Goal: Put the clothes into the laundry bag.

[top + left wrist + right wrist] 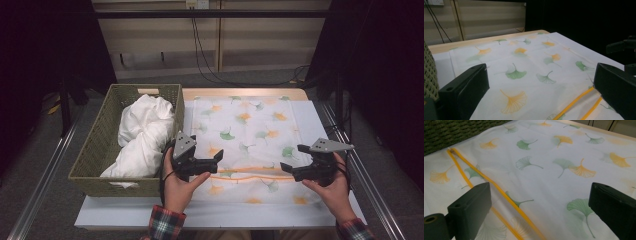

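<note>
Both my grippers hover just above the leaf-print cloth, which lies flat on the white table, its near part crossed by two yellow piping lines. Left gripper has jaws spread wide, nothing between them, pointing right across the near-left part of the cloth. Right gripper is the same: wide apart, empty, pointing left at the near-right part. In the left gripper view the cloth runs flat ahead and the piping passes near my right-hand jaw; in the right gripper view the piping cuts diagonally between the jaws. The green woven basket sits to the left, touching or just beside the cloth edge, with a white bundle in it. My read: next is a two-point pinch for a fold. To do it well, drop both sides evenly, bite a single layer near the piping or at the edge, close at matched height, then lift together so no skew. Keep the left elbow off the basket rim. The fabric looks thin and slippery, so I close fully before lifting.
</note>
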`<state>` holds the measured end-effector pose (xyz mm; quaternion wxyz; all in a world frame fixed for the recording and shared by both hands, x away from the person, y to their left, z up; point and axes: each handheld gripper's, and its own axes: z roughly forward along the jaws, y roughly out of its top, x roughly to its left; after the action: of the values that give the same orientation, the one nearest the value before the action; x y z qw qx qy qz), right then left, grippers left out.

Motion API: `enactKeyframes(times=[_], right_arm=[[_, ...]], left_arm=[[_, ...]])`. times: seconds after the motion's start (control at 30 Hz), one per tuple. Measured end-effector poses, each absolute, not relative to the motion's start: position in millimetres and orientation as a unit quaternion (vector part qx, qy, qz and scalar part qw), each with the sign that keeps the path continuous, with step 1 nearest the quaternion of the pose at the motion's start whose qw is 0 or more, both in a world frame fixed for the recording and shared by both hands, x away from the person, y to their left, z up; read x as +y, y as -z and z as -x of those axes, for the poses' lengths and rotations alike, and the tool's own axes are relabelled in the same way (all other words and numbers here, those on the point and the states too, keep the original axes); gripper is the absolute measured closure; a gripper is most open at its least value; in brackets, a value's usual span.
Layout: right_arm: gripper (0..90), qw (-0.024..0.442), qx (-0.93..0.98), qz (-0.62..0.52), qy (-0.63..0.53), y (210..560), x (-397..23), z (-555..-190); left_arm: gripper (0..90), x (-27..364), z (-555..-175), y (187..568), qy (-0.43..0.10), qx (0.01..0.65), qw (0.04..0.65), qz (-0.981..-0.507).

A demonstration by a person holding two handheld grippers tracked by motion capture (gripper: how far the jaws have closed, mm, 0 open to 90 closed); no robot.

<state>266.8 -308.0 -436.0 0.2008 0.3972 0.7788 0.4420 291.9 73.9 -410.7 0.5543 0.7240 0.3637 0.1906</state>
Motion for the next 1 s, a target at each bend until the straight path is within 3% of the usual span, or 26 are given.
enactKeyframes(times=[0.63, 0.83, 1.0], right_arm=[[7.7, 0.171, 0.815, -0.364, -0.417, 447, -266, -275], [15.7, 0.158, 0.828, -0.345, -0.412, 453, -247, -280], [28.3, 0.155, 0.841, -0.323, -0.404, 456, -235, -280]], left_arm=[[0.0, 76, -292, 406, -0.195, 0.345, 0.558, -0.729], [0.0, 76, -293, 404, -0.192, 0.341, 0.565, -0.727], [0.0, 76, -293, 404, -0.191, 0.341, 0.566, -0.726]])
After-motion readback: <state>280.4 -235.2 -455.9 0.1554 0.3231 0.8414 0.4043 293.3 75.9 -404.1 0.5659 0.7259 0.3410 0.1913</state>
